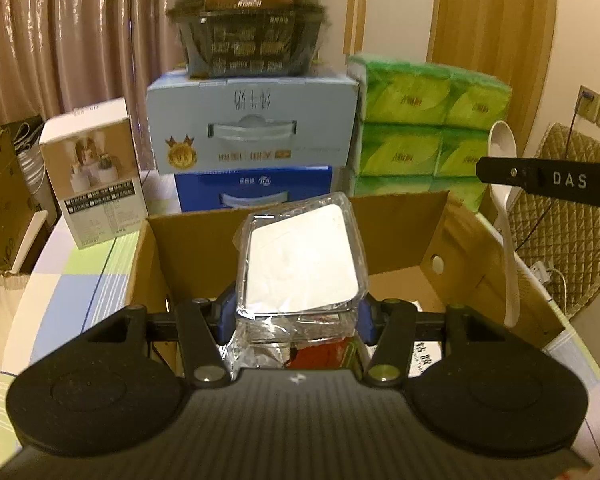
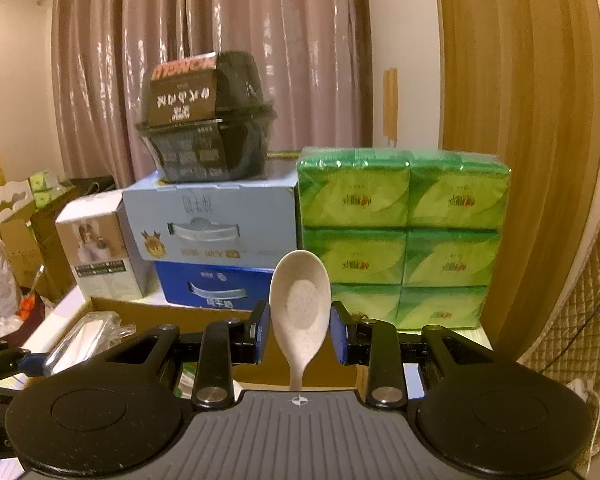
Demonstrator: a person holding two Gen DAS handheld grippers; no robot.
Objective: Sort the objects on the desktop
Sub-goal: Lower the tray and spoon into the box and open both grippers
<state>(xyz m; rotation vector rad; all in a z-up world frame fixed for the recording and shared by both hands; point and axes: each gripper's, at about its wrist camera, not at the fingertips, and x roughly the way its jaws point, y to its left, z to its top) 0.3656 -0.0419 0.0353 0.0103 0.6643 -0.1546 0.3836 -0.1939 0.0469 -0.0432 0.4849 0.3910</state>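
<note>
Left tongs [image 1: 296,312] clamp a plastic-wrapped packet [image 1: 300,256] above the cardboard box [image 1: 396,216]; right tongs [image 2: 300,338] hold a spoon [image 2: 300,304]. Judging so, 2 items remain undeposited.

- Left wrist view: close behind its fingers [image 1: 296,312], angled down into a cardboard box [image 1: 400,216].
- Right wrist view: close behind its fingers [image 2: 300,332], facing nearly level.
- Shared beyond both fingertips: green tissue packs [image 1: 432,128] [image 2: 404,236], stacked blue cartons [image 1: 252,120] [image 2: 216,224].

White letters "DAS" on the black arm of the right tongs [image 1: 548,180], other box printing upside down, unreadable
</note>
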